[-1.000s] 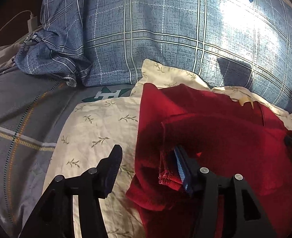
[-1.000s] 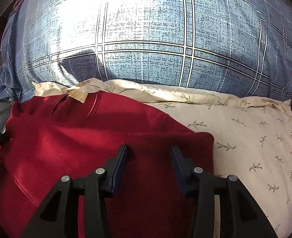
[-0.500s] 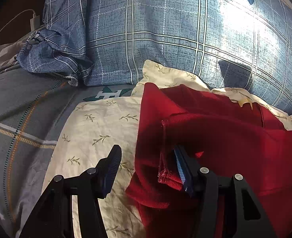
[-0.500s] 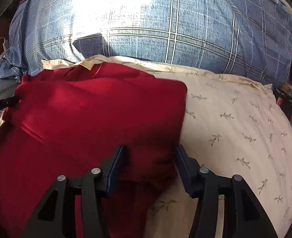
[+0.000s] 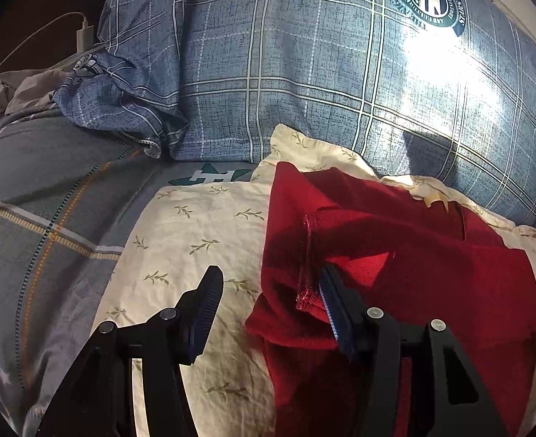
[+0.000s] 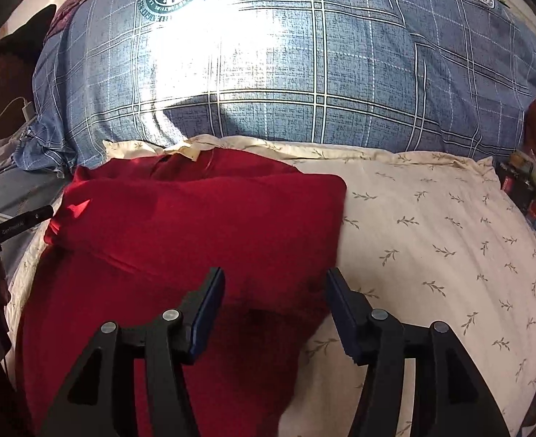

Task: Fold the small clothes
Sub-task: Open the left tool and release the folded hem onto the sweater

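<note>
Fingers of the right gripper [image 6: 273,291] had just been opening, empty above the red garment [image 6: 195,225]; the left gripper [image 5: 268,291] stood open too.

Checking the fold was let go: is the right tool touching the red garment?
Apart. In the right wrist view the right tool hangs open above the red garment, its jaws having just been opening, nothing between its pads.

Red garment [image 6: 195,225], leaf-print cream sheet [image 6: 431,236], blue plaid pillow [image 6: 304,73]
</note>
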Motion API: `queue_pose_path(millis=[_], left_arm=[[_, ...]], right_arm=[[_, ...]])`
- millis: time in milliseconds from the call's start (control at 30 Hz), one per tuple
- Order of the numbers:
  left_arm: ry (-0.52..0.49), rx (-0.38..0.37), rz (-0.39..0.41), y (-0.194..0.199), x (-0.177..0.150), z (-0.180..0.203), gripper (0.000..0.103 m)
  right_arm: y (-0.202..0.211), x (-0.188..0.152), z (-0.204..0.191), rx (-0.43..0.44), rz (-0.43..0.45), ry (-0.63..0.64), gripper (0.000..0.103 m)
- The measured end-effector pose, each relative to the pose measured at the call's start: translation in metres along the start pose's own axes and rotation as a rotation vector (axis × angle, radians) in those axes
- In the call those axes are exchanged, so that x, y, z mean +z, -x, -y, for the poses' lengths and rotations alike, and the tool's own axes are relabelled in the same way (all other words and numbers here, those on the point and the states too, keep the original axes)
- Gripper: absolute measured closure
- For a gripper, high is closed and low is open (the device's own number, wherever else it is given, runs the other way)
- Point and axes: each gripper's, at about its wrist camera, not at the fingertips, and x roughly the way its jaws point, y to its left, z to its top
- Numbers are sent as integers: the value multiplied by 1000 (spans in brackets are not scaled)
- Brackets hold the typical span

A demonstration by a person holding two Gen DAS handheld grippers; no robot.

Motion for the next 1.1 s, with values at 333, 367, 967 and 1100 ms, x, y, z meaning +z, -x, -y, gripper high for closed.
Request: queue_pose_path(millis=[333,367,967,1100], left_arm=[[8,16,-9,-1,2,-9,48],[7,16,-6,0,2,-9,48],[-8,-13,-76,-16,-4,-15,43],[-11,-33,-83,6,-16,-24,43]], right_arm=[[-20,6,-24,11,1,44,45],[-23,7,-24,14,-1,39,45],[-31,8,-18,37,-30,24,34],[0,-8,-2,21,-9,27,32]])
